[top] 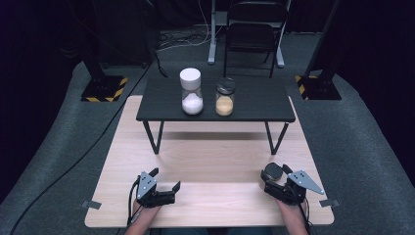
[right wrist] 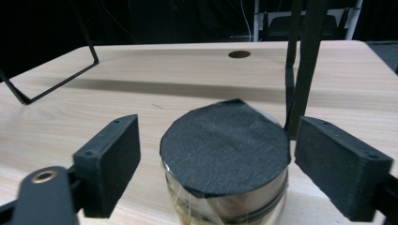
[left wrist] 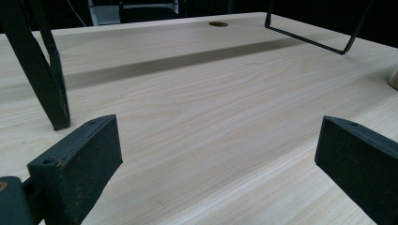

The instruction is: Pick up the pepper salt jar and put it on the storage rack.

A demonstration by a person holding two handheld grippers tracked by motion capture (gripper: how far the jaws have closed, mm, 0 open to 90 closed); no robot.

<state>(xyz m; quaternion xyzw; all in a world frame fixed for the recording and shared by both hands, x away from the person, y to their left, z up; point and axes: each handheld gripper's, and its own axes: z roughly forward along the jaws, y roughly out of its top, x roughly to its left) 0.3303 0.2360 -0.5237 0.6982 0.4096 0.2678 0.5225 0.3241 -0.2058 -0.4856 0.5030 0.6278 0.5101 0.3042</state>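
Near the front right corner of the worktop point(top: 210, 161), the right gripper point(right wrist: 216, 154) straddles a black-topped metal lid point(right wrist: 224, 150), jaws narrowed but a gap either side. Next move, I judge: close until both pads bite. Left gripper point(left wrist: 216, 159) rests wide, empty, front left

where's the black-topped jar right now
The black-topped jar stands on the wooden table at its near right, between the right gripper's jaws, with gaps at both pads.
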